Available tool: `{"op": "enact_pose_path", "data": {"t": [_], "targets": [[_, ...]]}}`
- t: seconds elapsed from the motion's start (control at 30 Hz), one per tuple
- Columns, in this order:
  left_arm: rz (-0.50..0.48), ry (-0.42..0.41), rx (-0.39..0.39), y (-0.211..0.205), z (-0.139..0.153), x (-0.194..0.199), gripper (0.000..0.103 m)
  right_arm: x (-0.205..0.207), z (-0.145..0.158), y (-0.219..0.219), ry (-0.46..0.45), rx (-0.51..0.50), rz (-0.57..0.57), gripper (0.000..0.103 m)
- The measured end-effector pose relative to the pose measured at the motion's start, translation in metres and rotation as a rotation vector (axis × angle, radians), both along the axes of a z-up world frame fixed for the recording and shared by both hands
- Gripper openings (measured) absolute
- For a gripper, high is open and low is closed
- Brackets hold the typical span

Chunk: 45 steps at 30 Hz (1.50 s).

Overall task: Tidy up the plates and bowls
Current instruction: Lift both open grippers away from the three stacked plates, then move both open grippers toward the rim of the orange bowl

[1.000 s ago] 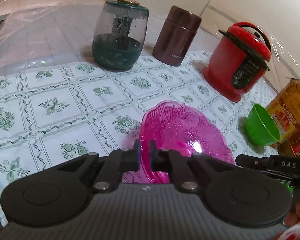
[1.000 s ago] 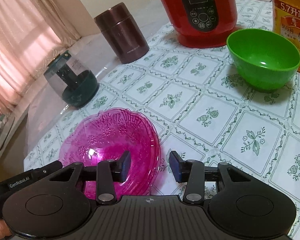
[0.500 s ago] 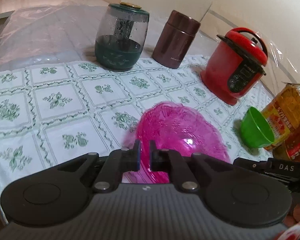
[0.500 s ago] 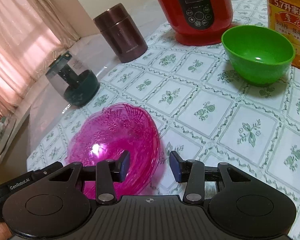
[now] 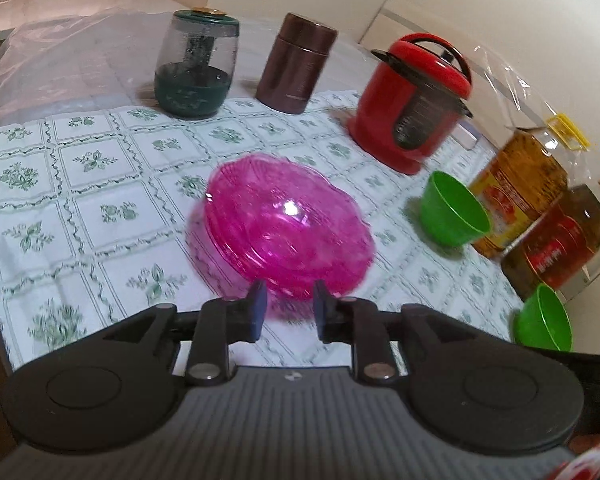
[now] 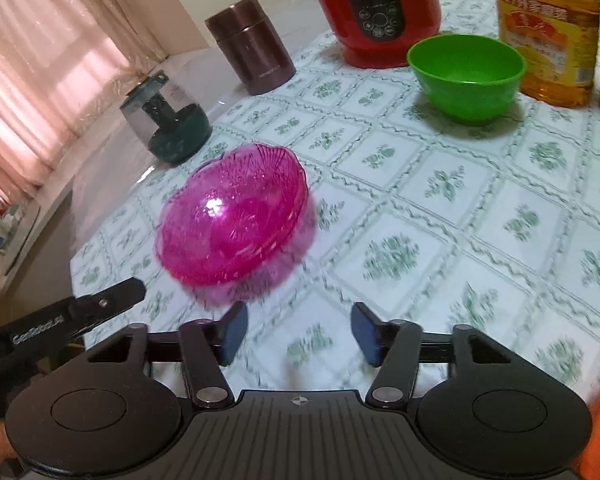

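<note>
Nearest the camera, the left claw (image 5: 286, 310) is released, its pads parted and empty just short of the pink plate's (image 5: 288, 224) near rim; the right claw (image 6: 298, 334) is also spread wide and empty above the table (image 6: 480, 240). The plate sits blurred and seemingly tilted on the patterned cloth, so it may be rocking; closing on its thin scalloped edge now could make it slip or skid away. Further off, one green bowl (image 5: 452, 214) stands close to the oil bottles (image 5: 520, 196), and a careless reach there could topple them.
</note>
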<state>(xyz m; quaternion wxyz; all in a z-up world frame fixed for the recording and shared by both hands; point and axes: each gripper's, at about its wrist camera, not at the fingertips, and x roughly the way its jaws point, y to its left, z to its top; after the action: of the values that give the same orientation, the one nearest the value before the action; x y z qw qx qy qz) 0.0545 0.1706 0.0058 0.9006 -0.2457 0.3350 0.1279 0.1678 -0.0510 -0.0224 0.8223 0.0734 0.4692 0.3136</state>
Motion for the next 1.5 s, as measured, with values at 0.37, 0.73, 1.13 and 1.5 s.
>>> {"op": "enact_pose_path", "data": {"t": [0.37, 0.73, 1.13, 1.5], "targets": [[-0.065, -0.006, 0.037, -0.057, 0.011, -0.022, 0.054, -0.045, 0.029, -0.060, -0.092, -0.026, -0.006, 0.064], [-0.174, 0.003, 0.045, -0.110, 0.013, -0.024, 0.061, -0.062, 0.033, -0.131, -0.116, -0.016, -0.130, 0.065], [-0.333, -0.013, 0.003, -0.171, 0.018, -0.003, 0.062, -0.075, 0.031, -0.205, -0.141, -0.055, -0.296, 0.065], [-0.433, 0.012, -0.020, -0.217, 0.006, 0.016, 0.062, -0.080, 0.030, -0.264, -0.138, -0.067, -0.428, 0.065]]}}
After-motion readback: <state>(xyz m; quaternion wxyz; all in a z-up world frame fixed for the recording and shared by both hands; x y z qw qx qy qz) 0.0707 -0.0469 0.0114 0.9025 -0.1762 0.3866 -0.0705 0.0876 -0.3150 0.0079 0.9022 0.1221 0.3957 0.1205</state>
